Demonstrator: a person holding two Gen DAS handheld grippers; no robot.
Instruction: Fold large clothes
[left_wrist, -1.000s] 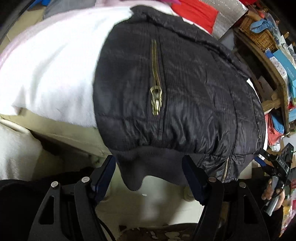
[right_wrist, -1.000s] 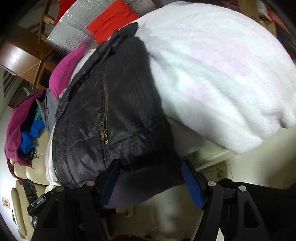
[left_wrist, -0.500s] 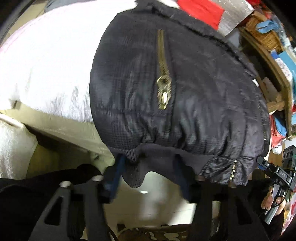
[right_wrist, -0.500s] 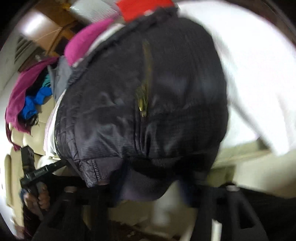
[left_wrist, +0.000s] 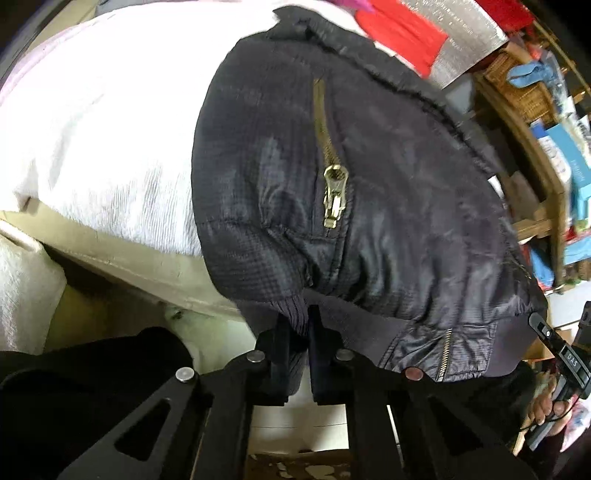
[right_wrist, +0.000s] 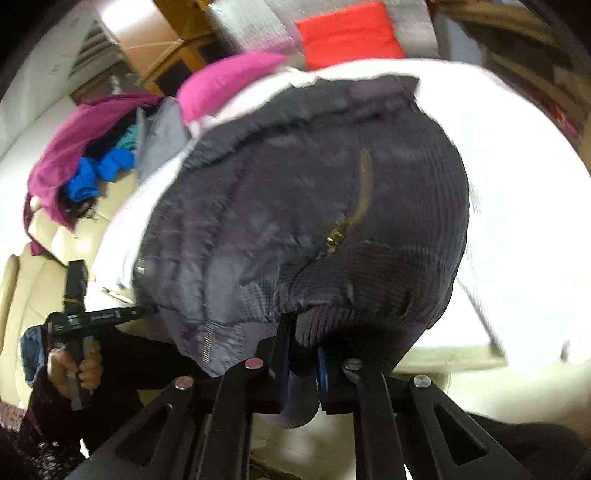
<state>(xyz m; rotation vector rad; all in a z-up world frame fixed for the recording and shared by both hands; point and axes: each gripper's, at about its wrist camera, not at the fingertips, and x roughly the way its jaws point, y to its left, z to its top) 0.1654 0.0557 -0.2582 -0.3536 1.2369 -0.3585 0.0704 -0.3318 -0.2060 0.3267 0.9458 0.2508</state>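
A black quilted jacket (left_wrist: 388, 184) with a brass pocket zipper (left_wrist: 334, 195) lies on a white fleece blanket (left_wrist: 110, 129). Its ribbed hem hangs over the near edge. My left gripper (left_wrist: 308, 317) is shut on a bunched fold of that hem near the jacket's left corner. In the right wrist view the same jacket (right_wrist: 277, 221) fills the middle. My right gripper (right_wrist: 301, 332) is shut on the ribbed hem at the other corner, and a flap of rib hangs below its fingers. The hem is gathered and slightly raised at both grips.
The blanket (right_wrist: 517, 203) covers a cream sofa (right_wrist: 37, 288). A pile of magenta and blue clothes (right_wrist: 74, 158) and a pink cushion (right_wrist: 229, 81) lie behind. A red cloth (left_wrist: 402, 26) sits at the back. Crowded wooden shelves (left_wrist: 532, 177) stand on the right. A hand (right_wrist: 74, 365) holds the other gripper's handle.
Both grippers went from wide open around the hem to shut on it. The right gripper rose and rolled, so the jacket looks tilted, and the hem is bunched up.
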